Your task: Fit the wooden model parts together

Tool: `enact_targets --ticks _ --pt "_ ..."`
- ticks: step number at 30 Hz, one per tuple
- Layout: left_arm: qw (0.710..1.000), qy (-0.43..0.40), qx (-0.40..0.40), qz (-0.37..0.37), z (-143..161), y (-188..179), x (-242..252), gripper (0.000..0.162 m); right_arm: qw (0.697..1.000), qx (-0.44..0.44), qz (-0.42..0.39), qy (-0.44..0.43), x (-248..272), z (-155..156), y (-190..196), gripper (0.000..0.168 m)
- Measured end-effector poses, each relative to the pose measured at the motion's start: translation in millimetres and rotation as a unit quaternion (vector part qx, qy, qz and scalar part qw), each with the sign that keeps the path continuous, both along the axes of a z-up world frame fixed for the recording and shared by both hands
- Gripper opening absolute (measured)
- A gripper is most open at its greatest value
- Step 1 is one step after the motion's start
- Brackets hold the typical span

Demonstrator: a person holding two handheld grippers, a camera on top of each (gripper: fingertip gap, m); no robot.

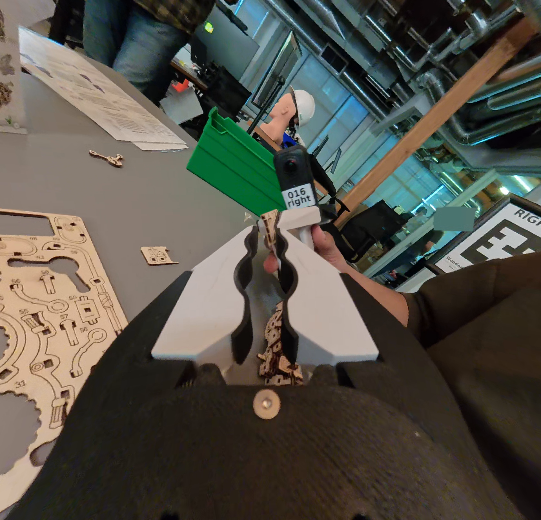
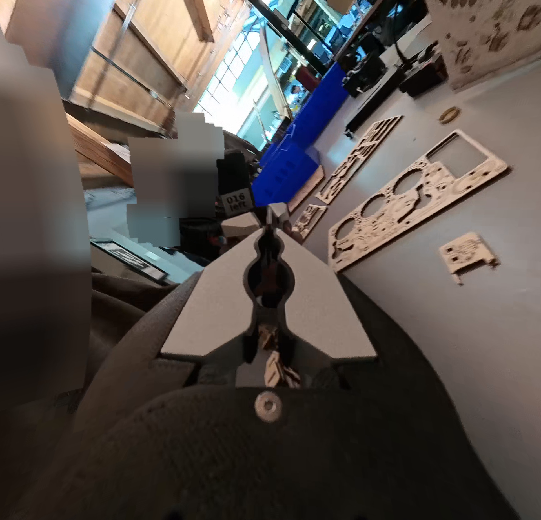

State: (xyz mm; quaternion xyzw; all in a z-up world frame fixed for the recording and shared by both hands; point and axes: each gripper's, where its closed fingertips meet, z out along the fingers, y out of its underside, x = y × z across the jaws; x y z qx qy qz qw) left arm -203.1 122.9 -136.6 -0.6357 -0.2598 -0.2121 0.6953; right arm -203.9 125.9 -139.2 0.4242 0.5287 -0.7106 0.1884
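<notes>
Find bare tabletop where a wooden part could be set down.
Free: grey table between the small square piece, the key-shaped piece and the green bin. Crowded: the cut-out sheet side.

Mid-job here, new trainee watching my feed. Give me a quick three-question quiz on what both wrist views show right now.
1. True or false: the left gripper is empty.
2. Which bin stands behind the right gripper in the left wrist view? A red, B green, C yellow.
3. Fill in: the large cut-out wooden sheet lies flat on the grey ____.

Key: 1 false, it pinches a small wooden part. 2 B, the green bin. 3 table.
</notes>
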Motion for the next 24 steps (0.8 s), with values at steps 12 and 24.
enact_targets --ticks 12,24 --pt "1.0 -0.009 -0.012 -0.018 -5.3 1.4 1.8 0.005 0.994 0.09 -0.008 0.062 4.3 -6.7 -8.7 0.0" --pt "0.999 -0.012 -0.022 -0.02 -9.0 1.2 0.9 0.001 0.992 0.103 -0.017 0.067 1.8 -7.9 -5.2 0.001"
